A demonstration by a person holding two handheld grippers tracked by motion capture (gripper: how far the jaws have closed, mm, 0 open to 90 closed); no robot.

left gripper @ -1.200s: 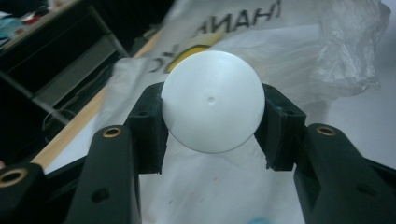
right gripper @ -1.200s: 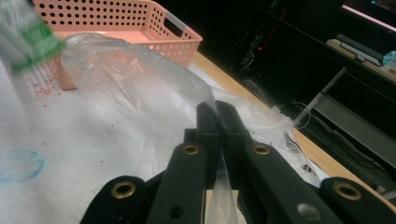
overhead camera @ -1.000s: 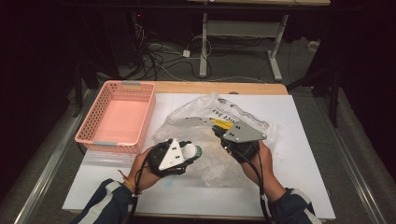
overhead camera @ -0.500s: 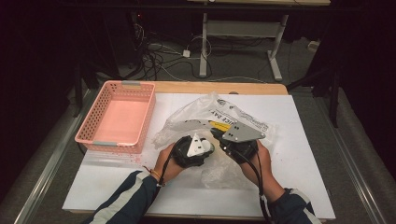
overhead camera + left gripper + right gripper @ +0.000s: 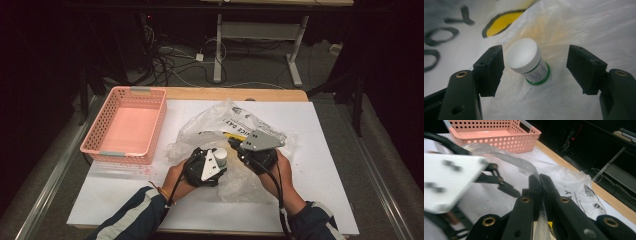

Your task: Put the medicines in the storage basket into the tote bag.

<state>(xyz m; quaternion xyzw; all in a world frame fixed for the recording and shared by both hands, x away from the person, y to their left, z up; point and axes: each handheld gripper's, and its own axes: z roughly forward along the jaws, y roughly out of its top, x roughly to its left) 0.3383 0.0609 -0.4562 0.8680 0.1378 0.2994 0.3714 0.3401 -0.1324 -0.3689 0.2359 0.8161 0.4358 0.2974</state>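
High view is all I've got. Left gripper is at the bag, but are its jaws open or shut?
Observer: Open. The left gripper has its jaws spread wide, one on each side of a small white-capped jar with a green base rim.
Operator: Is it gripping the jar?
Observer: Not yet; there is a wide gap at one jaw, and the other sits right beside the cap.
Operator: And the right gripper?
Observer: The right gripper is shut on the plastic bag, a fold of film pinched between its jaws.
Operator: Where's the jar resting?
Observer: On the bag's film, tilted, cap toward the camera.
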